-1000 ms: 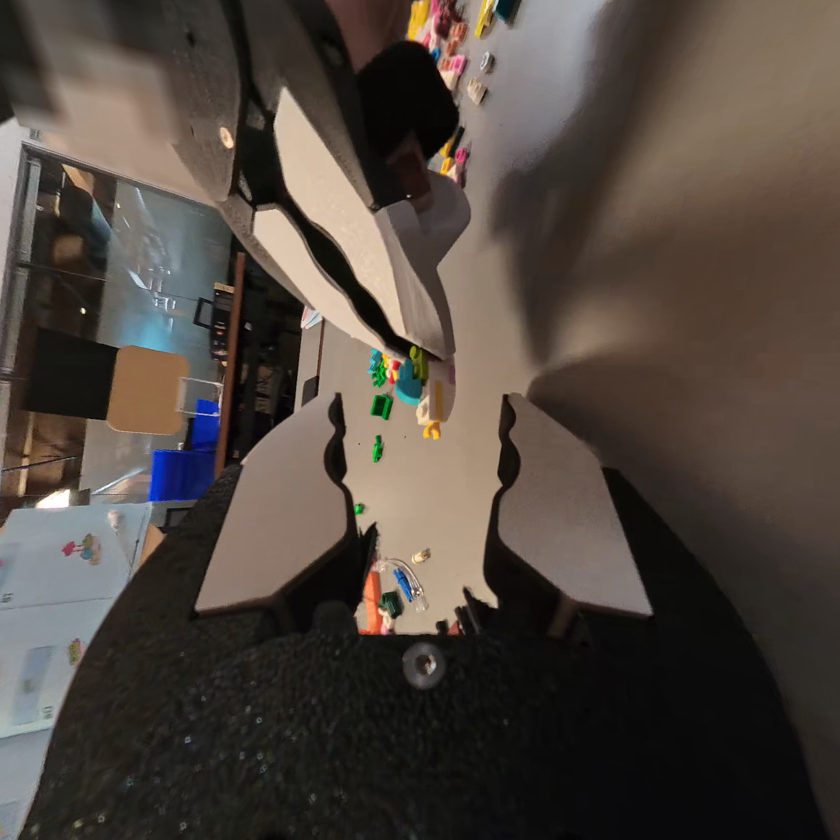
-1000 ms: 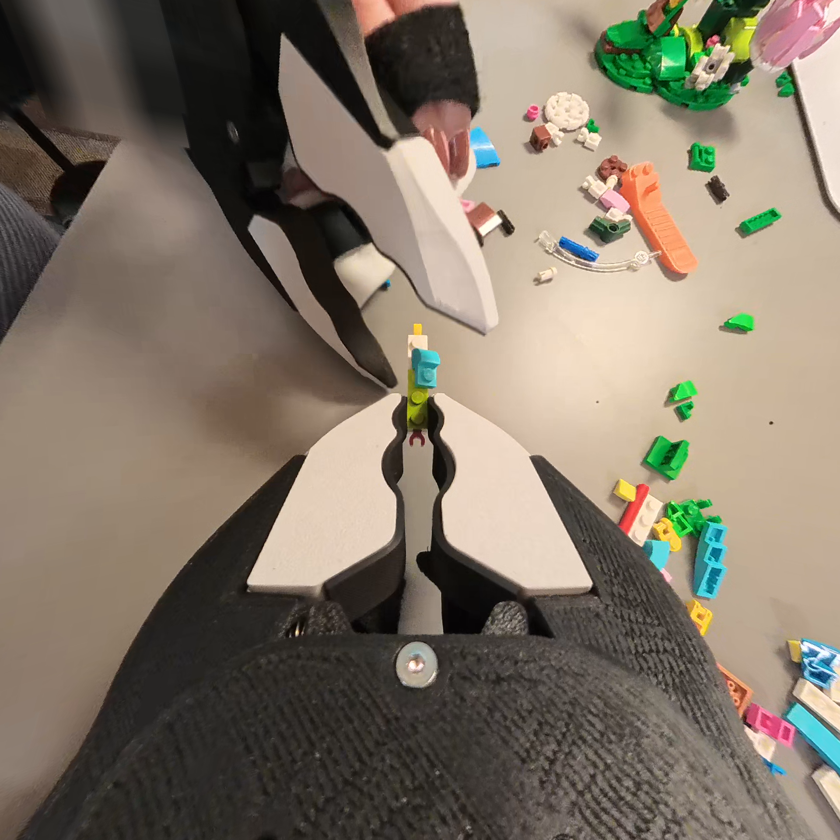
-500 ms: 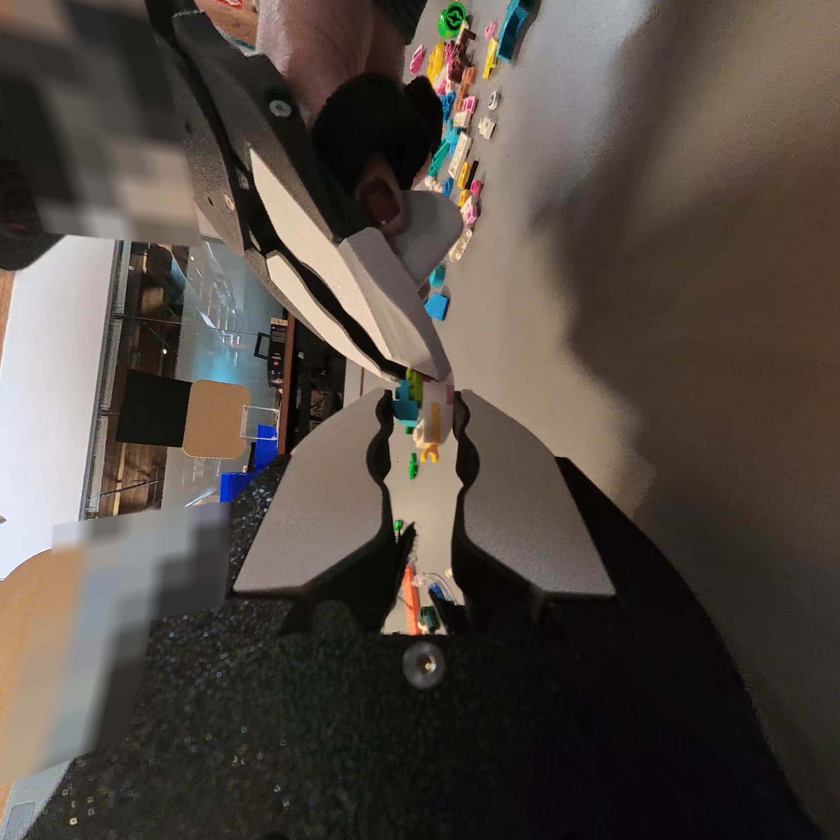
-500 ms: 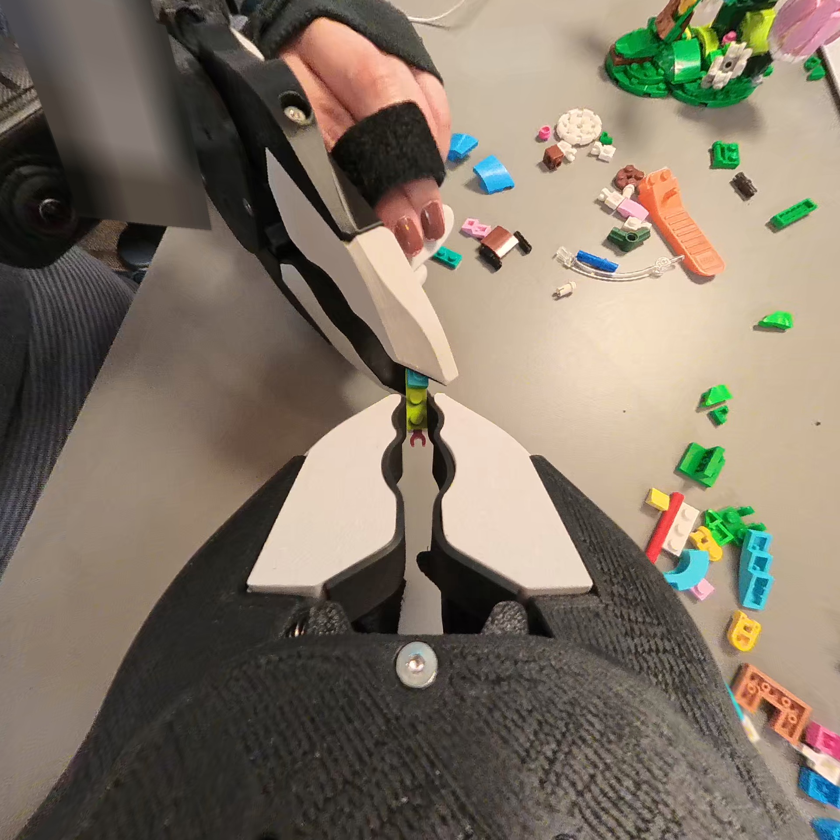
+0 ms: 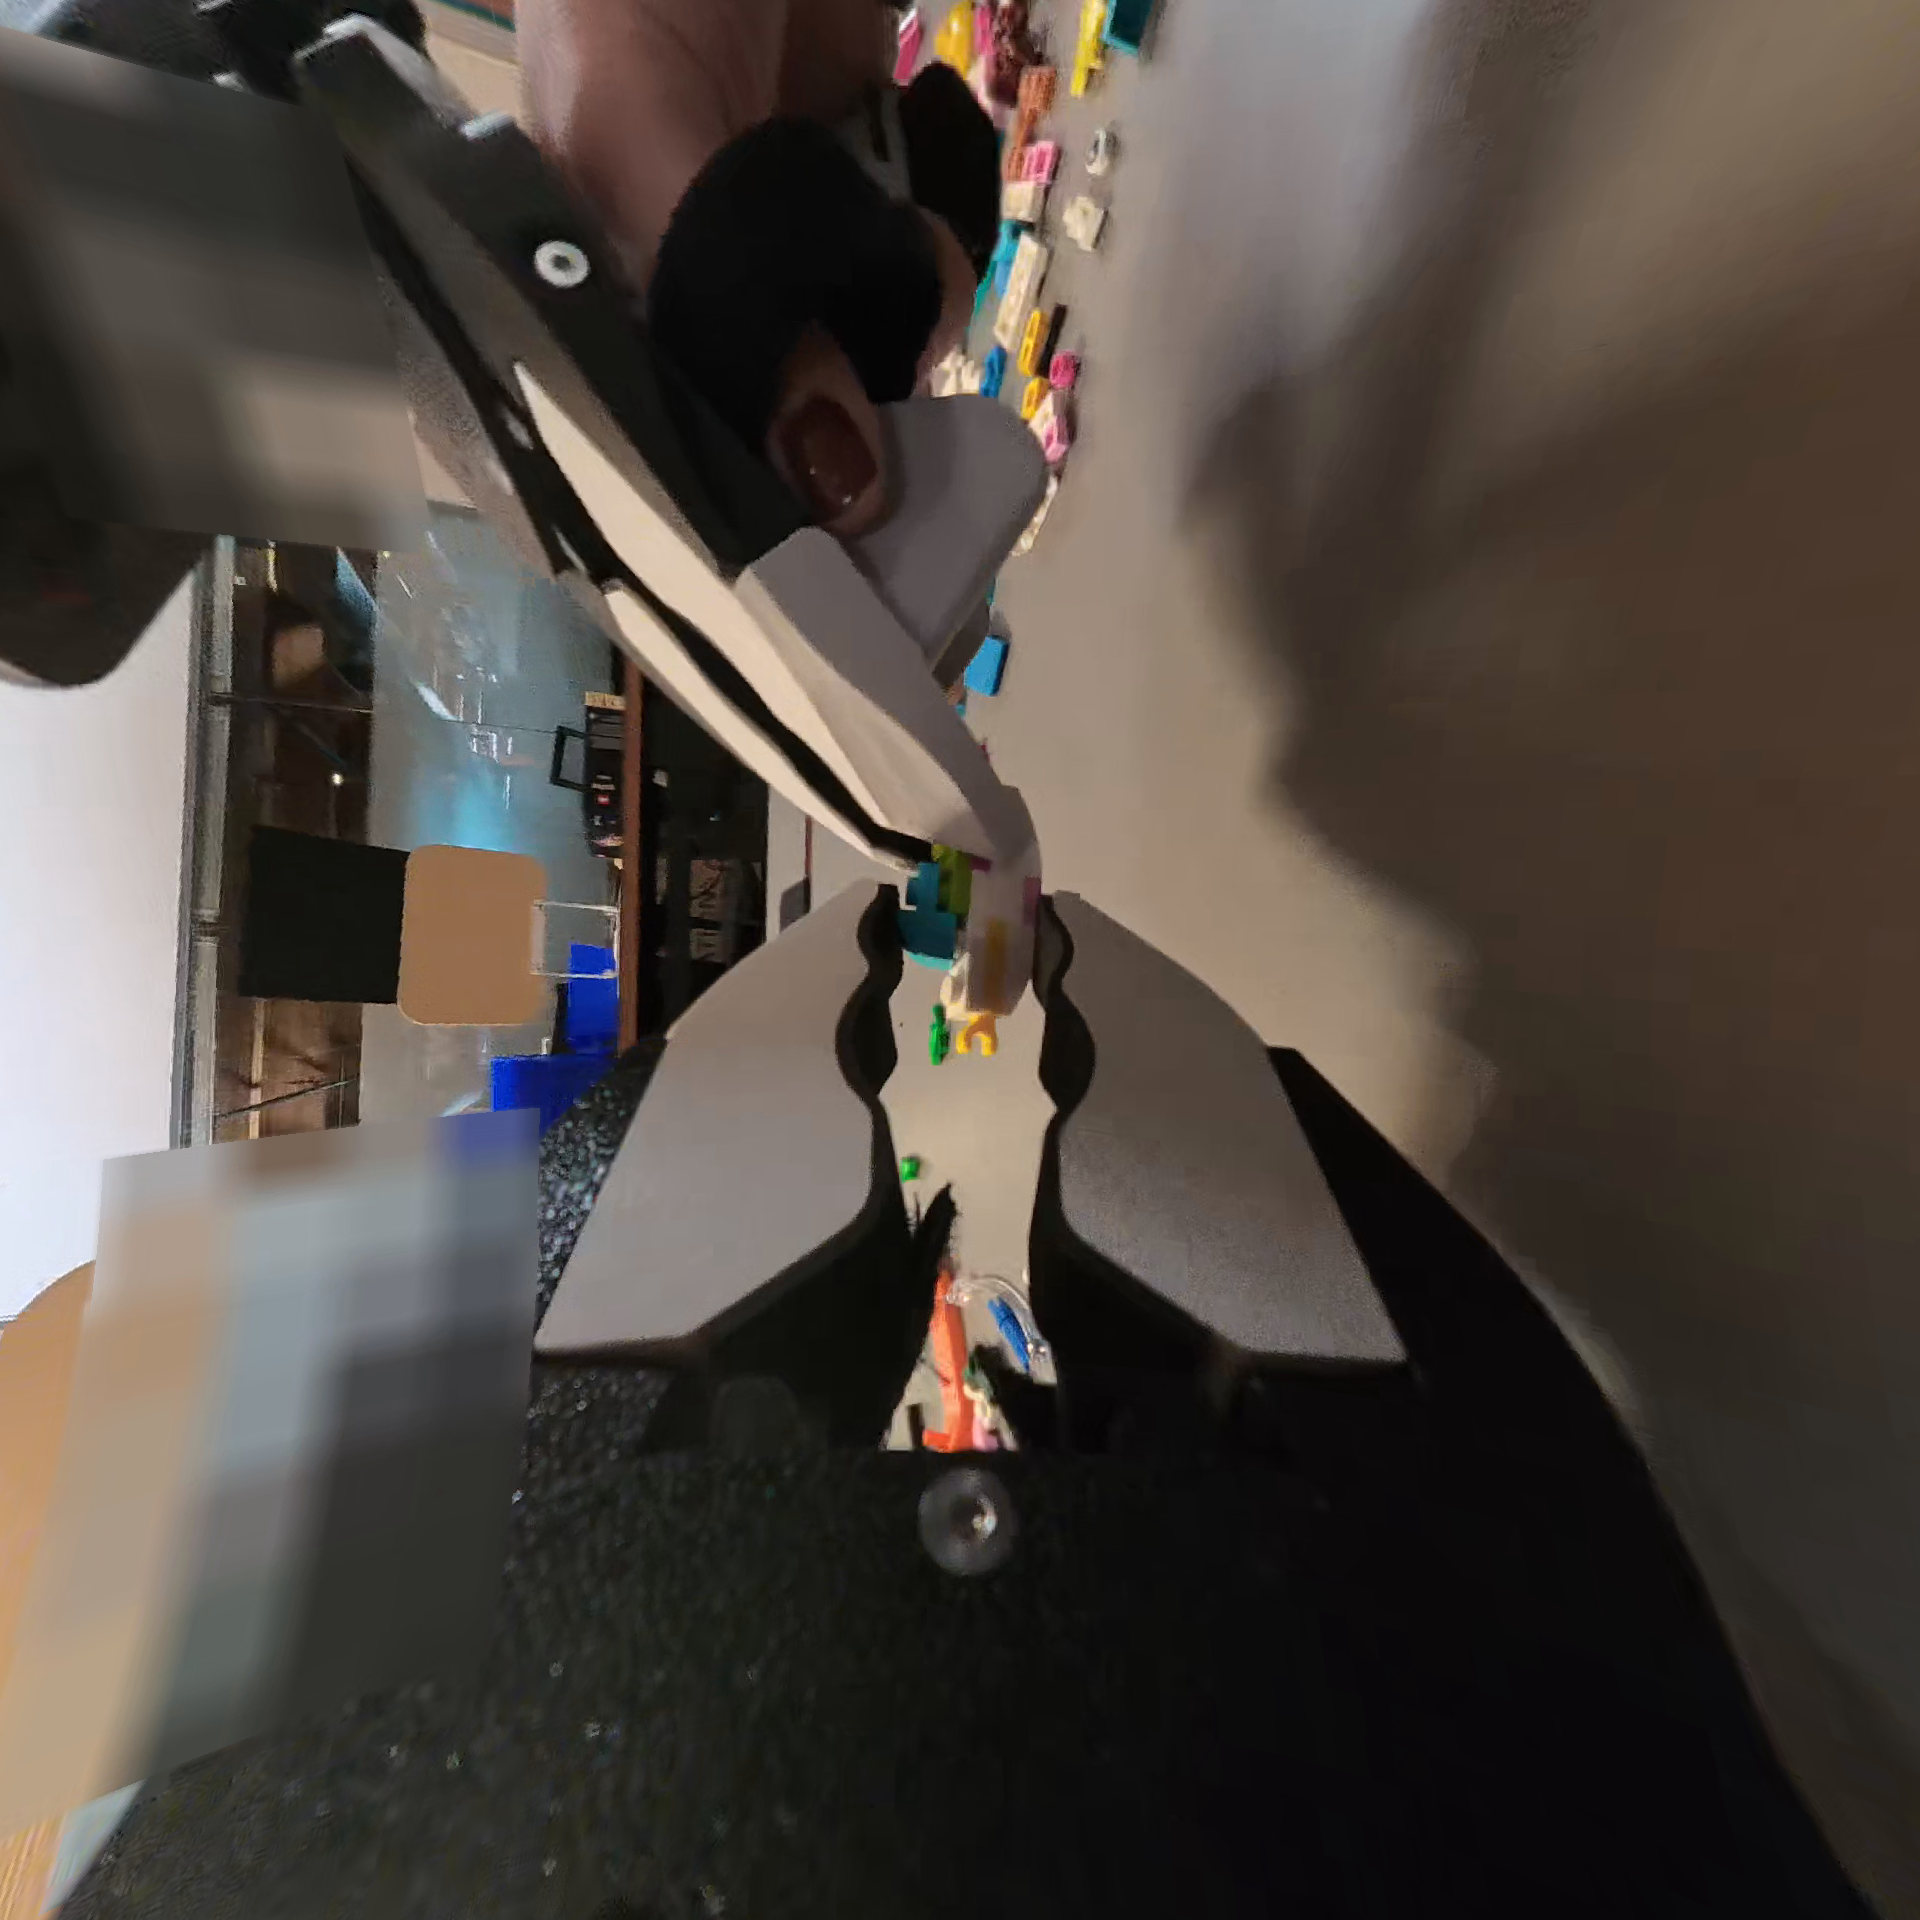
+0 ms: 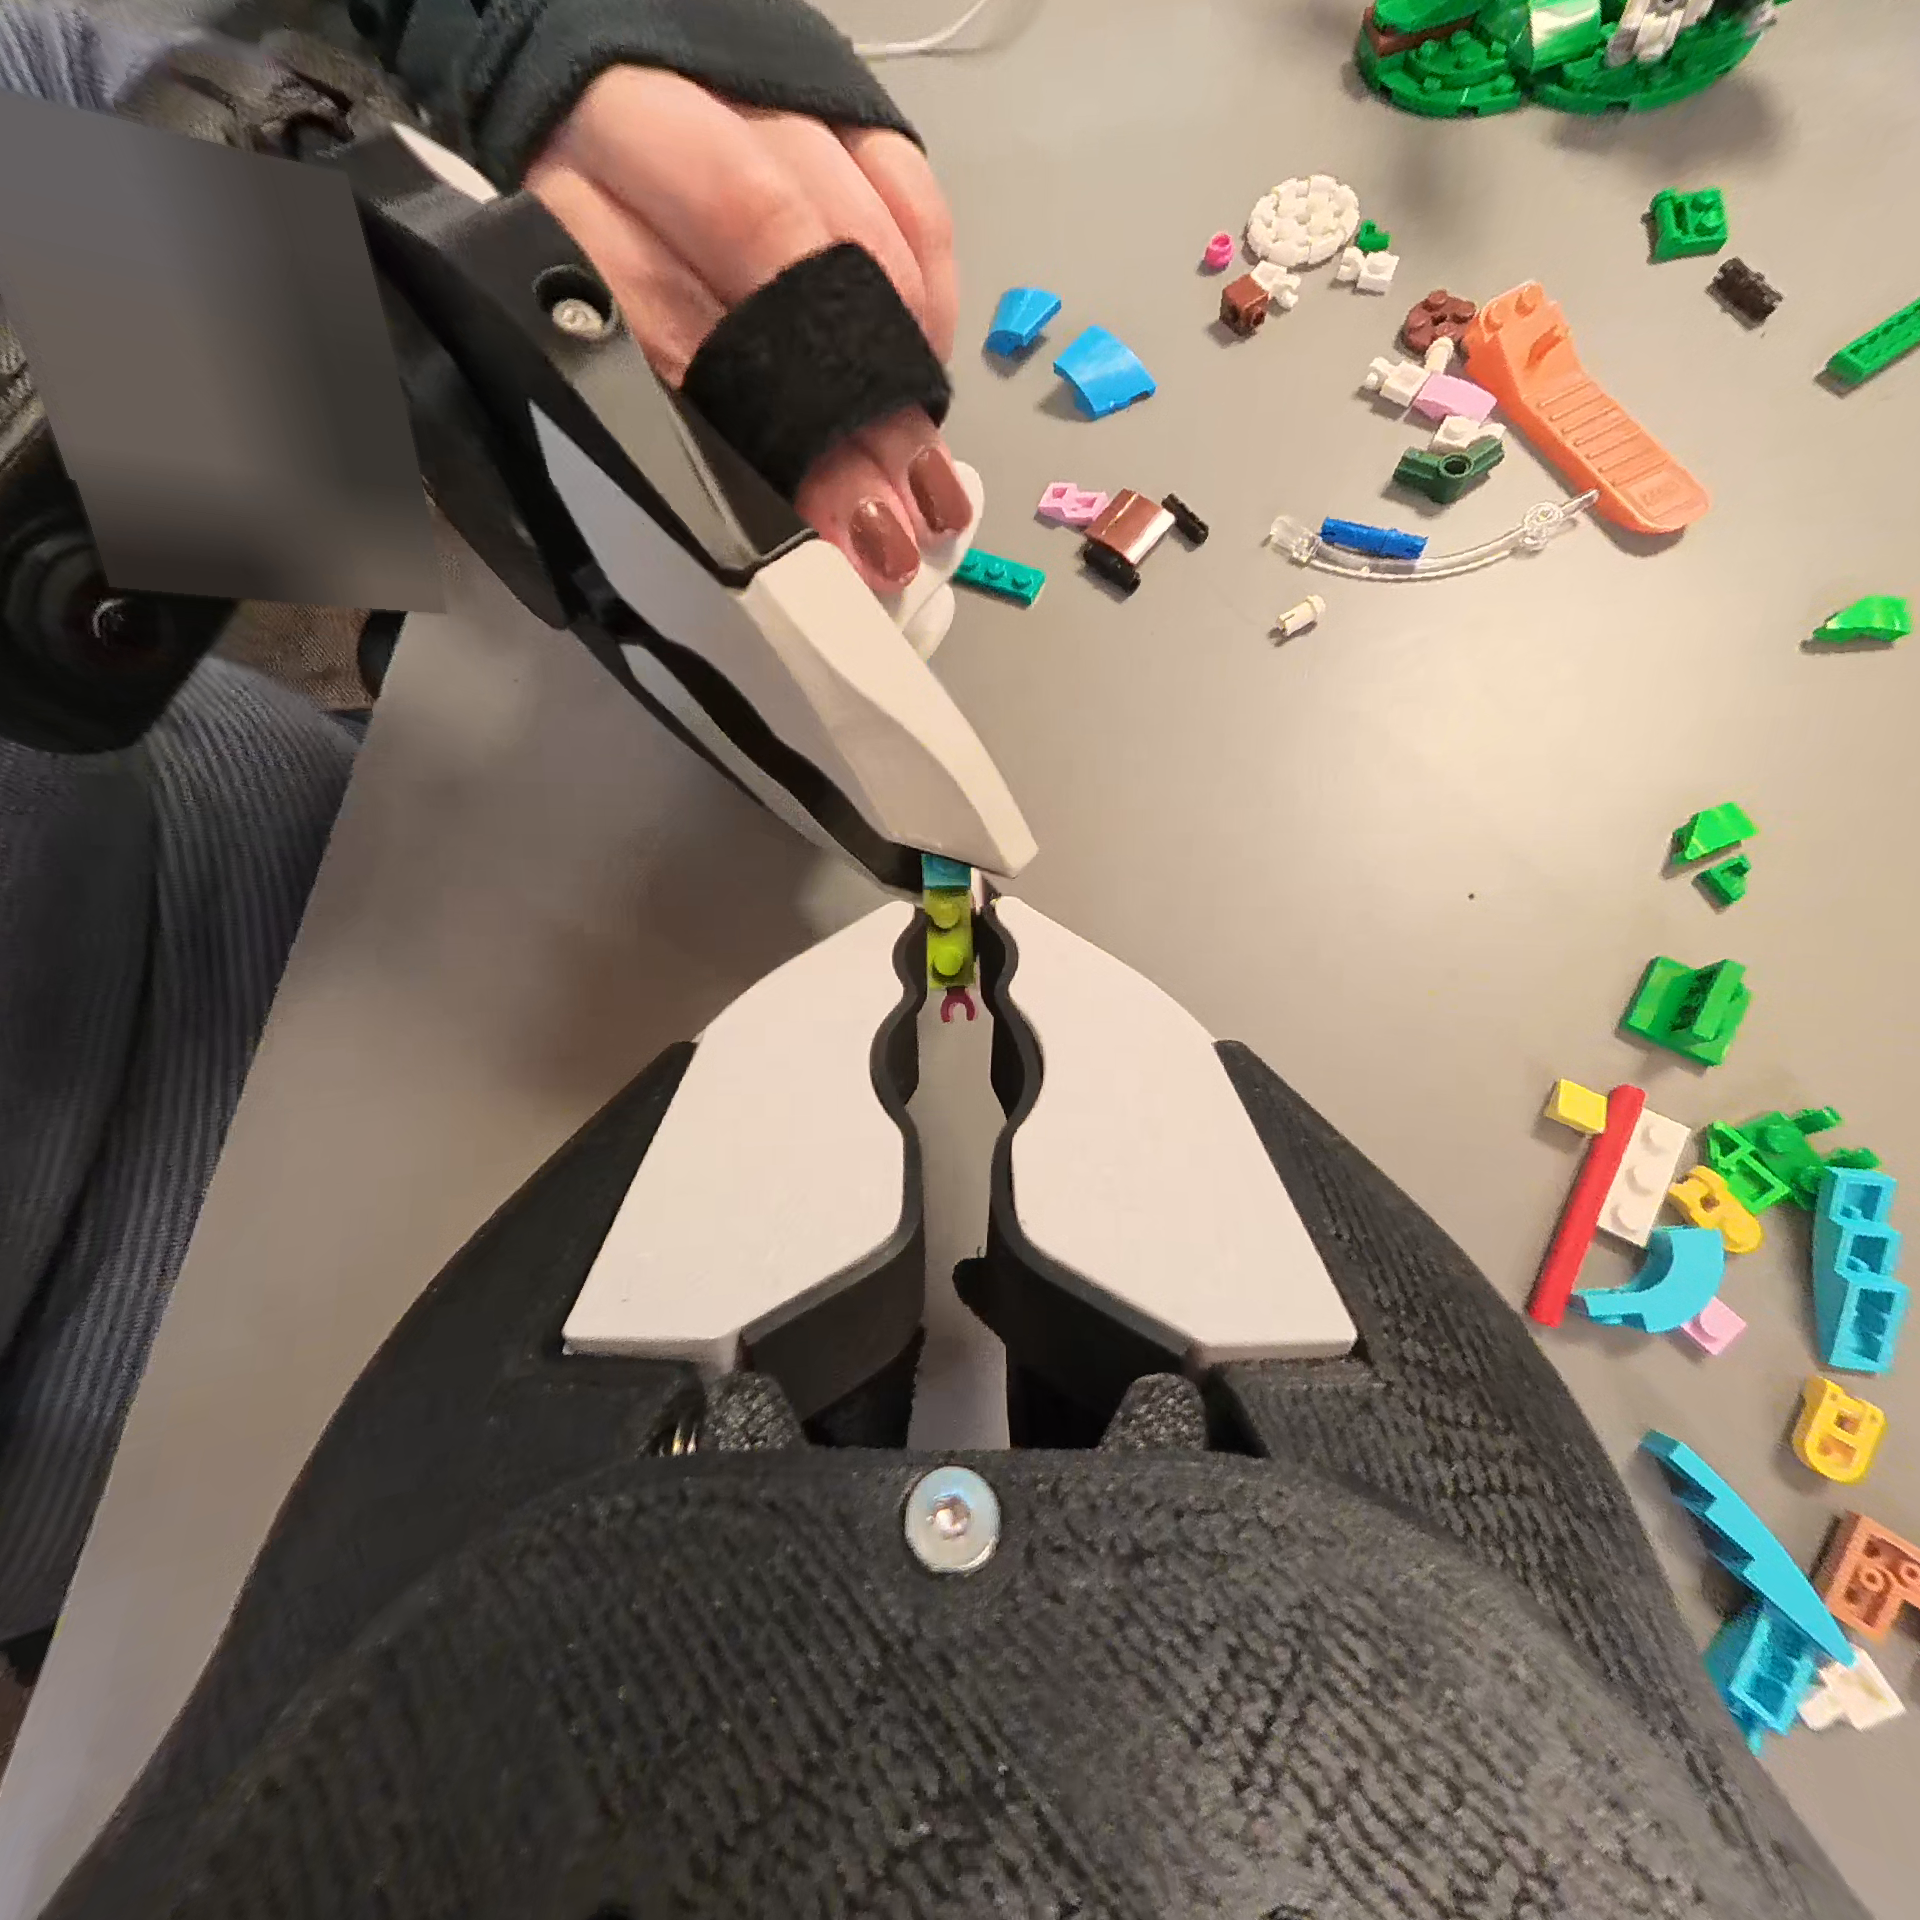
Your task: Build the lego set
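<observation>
A small lego assembly [image 6: 948,940] of lime, teal and white pieces is held above the grey table [image 6: 1299,779]. My right gripper [image 6: 951,914] is shut on its lime end, with a small magenta clip just behind the tips. My left gripper [image 6: 961,860] comes in from the upper left, and its tips cover the teal end. In the left wrist view the left gripper [image 5: 966,914] is closed against the assembly [image 5: 982,935], teal on one side and white with yellow on the other. The right gripper [image 5: 966,844] meets it there from the upper left.
Loose bricks lie on the right [image 6: 1849,1268] and at the back. An orange brick separator [image 6: 1579,416] and a clear curved piece lie at the back right. A green lego model [image 6: 1558,52] stands at the far edge. The table's edge runs along the left, beside a person's leg [image 6: 104,1039].
My left gripper has moved in to the assembly held by the right gripper, and its jaws have gone from wide open to closed on the teal and white end. The right gripper stays shut.
</observation>
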`<state>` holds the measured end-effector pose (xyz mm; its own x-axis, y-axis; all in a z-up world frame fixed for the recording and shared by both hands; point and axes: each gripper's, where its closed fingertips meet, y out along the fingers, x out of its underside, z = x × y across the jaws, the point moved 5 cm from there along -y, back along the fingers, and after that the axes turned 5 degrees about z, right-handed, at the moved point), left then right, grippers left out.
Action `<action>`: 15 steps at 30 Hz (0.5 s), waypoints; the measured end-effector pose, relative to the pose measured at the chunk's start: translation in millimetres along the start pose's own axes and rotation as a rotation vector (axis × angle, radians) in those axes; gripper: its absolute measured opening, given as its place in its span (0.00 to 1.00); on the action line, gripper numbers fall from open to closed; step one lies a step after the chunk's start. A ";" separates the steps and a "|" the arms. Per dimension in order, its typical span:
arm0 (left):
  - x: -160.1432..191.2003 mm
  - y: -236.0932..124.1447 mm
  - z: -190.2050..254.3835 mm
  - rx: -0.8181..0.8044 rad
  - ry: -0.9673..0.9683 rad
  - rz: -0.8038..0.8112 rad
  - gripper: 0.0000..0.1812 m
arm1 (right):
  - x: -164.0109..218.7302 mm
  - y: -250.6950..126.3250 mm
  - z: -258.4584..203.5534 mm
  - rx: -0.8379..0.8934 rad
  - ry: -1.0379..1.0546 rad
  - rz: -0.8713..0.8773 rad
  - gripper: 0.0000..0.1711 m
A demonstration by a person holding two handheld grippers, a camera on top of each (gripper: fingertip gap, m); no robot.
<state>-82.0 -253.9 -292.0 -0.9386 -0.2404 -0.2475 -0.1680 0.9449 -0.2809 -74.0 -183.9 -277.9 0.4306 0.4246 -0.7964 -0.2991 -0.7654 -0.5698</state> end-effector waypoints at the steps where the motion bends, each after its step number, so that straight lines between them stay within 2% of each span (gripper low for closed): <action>1: 0.0 -0.4 -1.4 -0.008 -0.002 0.004 0.14 | -1.1 -1.0 -0.1 0.000 -0.002 0.006 0.05; 5: 1.3 0.5 -5.3 0.026 -0.176 0.029 0.14 | -3.7 -3.8 0.0 0.023 -0.051 0.029 0.04; 8: 2.3 -0.2 -9.1 0.062 -0.306 0.060 0.14 | -5.3 -6.3 0.0 -0.006 -0.012 0.057 0.06; 15: 3.2 -2.2 -10.1 0.081 -0.374 0.093 0.14 | -3.6 -5.5 0.8 -0.071 0.054 0.096 0.06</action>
<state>-87.8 -254.5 -282.9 -0.7715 -0.2332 -0.5920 -0.0488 0.9494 -0.3103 -74.6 -180.8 -272.0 0.4489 0.3225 -0.8333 -0.2809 -0.8344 -0.4742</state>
